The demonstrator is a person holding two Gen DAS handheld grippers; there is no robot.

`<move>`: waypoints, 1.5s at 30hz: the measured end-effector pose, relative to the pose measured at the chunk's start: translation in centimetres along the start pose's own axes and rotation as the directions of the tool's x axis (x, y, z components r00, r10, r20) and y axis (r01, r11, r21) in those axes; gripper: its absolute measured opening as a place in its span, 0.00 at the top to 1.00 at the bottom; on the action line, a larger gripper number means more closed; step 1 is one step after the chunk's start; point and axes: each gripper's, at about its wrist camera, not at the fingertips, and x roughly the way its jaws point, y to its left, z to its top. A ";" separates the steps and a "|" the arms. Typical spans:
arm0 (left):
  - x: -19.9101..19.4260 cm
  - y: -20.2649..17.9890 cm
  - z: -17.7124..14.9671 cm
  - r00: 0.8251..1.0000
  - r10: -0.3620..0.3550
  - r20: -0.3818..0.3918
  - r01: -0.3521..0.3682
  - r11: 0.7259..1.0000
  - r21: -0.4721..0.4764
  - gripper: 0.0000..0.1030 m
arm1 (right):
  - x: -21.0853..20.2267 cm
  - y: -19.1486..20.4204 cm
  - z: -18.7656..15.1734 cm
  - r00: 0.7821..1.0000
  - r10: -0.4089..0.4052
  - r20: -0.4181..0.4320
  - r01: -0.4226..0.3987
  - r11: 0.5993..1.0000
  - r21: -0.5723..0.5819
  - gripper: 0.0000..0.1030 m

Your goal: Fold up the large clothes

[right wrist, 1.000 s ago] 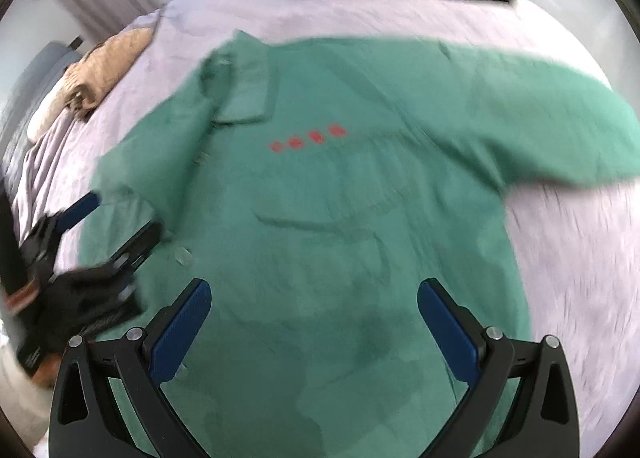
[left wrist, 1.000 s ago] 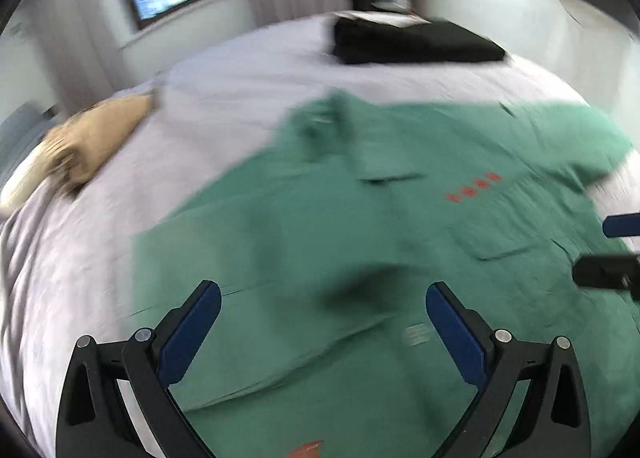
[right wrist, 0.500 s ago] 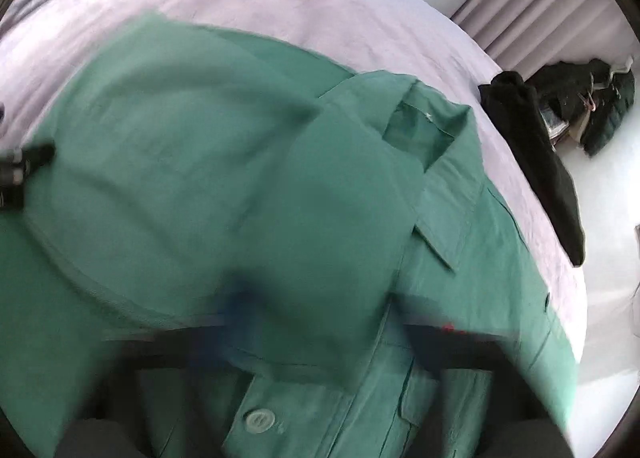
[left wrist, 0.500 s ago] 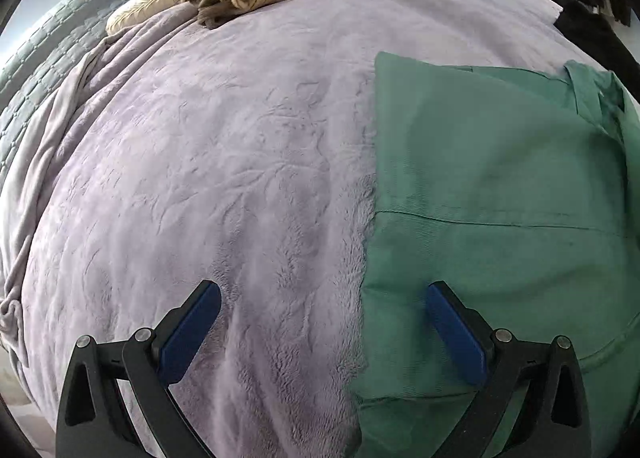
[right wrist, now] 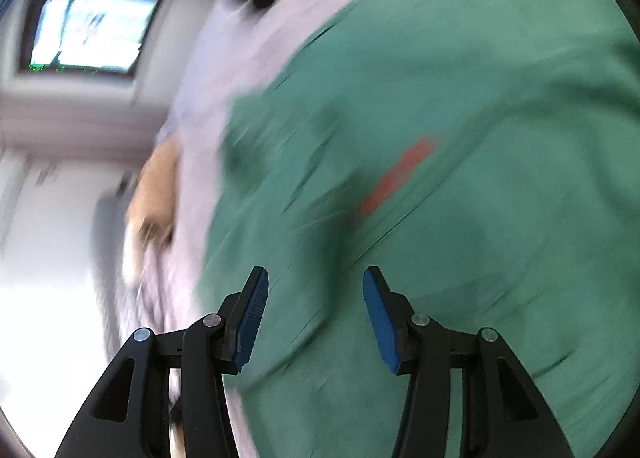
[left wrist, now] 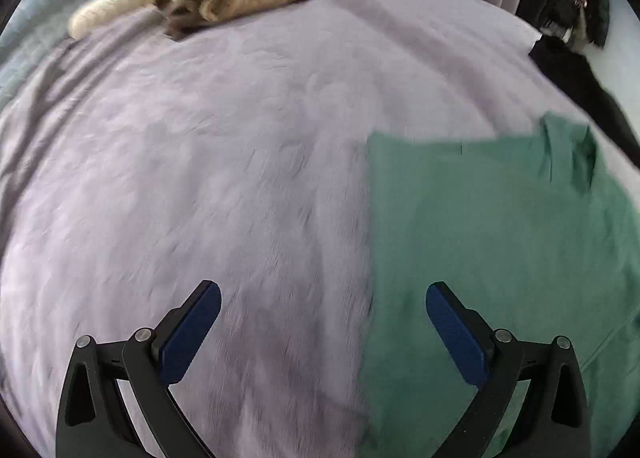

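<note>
I see the large green button-up cotton shirt (left wrist: 500, 258) spread on the lilac plush bed (left wrist: 200, 178). Its straight folded edge runs away from me, between my left hand-held gripper (left wrist: 322, 322) fingers, spread wide and empty. My right hand-held gripper (right wrist: 314, 316) hangs over the shirt, jaws opening, gripping nothing.

Left gripper (left wrist: 322, 308): tilted steeply downward, jaws spread wide, nothing between them.
Right gripper (right wrist: 315, 290): jaws partly apart, opening, nothing between them.
</note>
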 end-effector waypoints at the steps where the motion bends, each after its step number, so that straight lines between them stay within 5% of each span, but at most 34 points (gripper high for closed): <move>1: 0.9 0.2 1.2 0.999 -0.041 -0.023 0.041 0.999 -0.009 0.00 | 2.0 1.3 -1.5 0.997 0.044 -0.063 -0.045 0.999 -0.013 0.45; 4: 3.0 0.1 2.9 0.994 -0.085 -0.067 0.084 0.996 -0.012 0.06 | 9.4 4.1 -6.4 0.957 0.139 -0.253 -0.143 0.990 0.000 0.45; 7: 4.7 -0.4 3.5 0.981 -0.143 -0.131 0.142 0.990 -0.019 0.58 | 15.8 6.2 -9.7 0.928 0.174 -0.328 -0.176 0.984 0.025 0.45; 9: 4.7 -0.8 3.7 0.982 -0.132 -0.132 0.132 0.991 -0.008 0.66 | 18.1 6.6 -10.1 0.935 0.166 -0.314 -0.161 0.986 0.043 0.45; 10: 4.5 -1.0 3.9 0.984 -0.124 -0.128 0.126 0.992 0.007 0.72 | 19.2 6.4 -10.0 0.939 0.166 -0.300 -0.147 0.986 0.082 0.55; 12: 4.1 -1.2 4.2 0.986 -0.117 -0.116 0.123 0.992 0.038 0.75 | 20.0 6.1 -9.9 0.936 0.180 -0.301 -0.143 0.980 0.140 0.97; 21: 5.1 -0.8 4.7 0.994 -0.059 -0.087 0.065 0.996 0.064 0.77 | 21.3 4.1 -13.4 0.935 0.113 -0.337 -0.082 0.991 0.105 0.98; 25: 4.0 -0.3 4.8 0.998 -0.014 -0.066 0.016 0.999 0.039 0.77 | 19.1 4.8 -13.1 0.893 0.066 -0.444 -0.067 0.998 0.015 0.94; 26: 3.3 -0.2 4.8 0.998 -0.005 -0.056 0.007 0.999 0.039 0.77 | 18.0 5.1 -12.7 0.897 0.043 -0.440 -0.060 0.998 -0.026 0.94; 30: 0.2 -0.9 3.9 1.000 -0.014 -0.013 0.015 0.997 0.082 0.77 | 10.0 4.8 -8.0 0.964 -0.125 -0.234 0.073 0.973 -0.220 0.91; 32: -1.0 -1.9 2.8 1.000 -0.031 -0.005 0.031 0.994 0.108 0.77 | 6.6 4.0 -5.2 0.973 -0.207 -0.097 0.177 0.951 -0.252 0.90; 35: -1.1 -3.7 0.4 0.999 -0.036 -0.027 0.039 0.991 0.127 0.76 | 3.2 2.5 -1.5 0.949 -0.313 0.048 0.315 0.918 -0.241 0.90; 39: 1.4 -5.1 -2.5 0.996 0.035 -0.083 -0.022 0.987 0.157 0.76 | 1.7 -1.4 0.7 0.881 -0.461 0.104 0.473 0.865 -0.170 0.92; 40: 1.7 -5.3 -3.1 0.996 0.045 -0.074 -0.032 0.986 0.165 0.76 | 1.3 -2.5 0.7 0.884 -0.457 0.097 0.467 0.873 -0.142 1.00; 41: 1.5 -5.4 -3.5 0.997 0.056 -0.051 -0.046 0.983 0.177 0.76 | 0.9 -3.5 0.7 0.909 -0.409 0.082 0.416 0.904 -0.103 1.00; 45: 0.4 -6.0 -3.6 0.994 0.096 -0.059 -0.083 0.977 0.197 0.76 | -1.2 -5.2 -0.5 0.924 -0.377 0.062 0.380 0.923 -0.055 0.98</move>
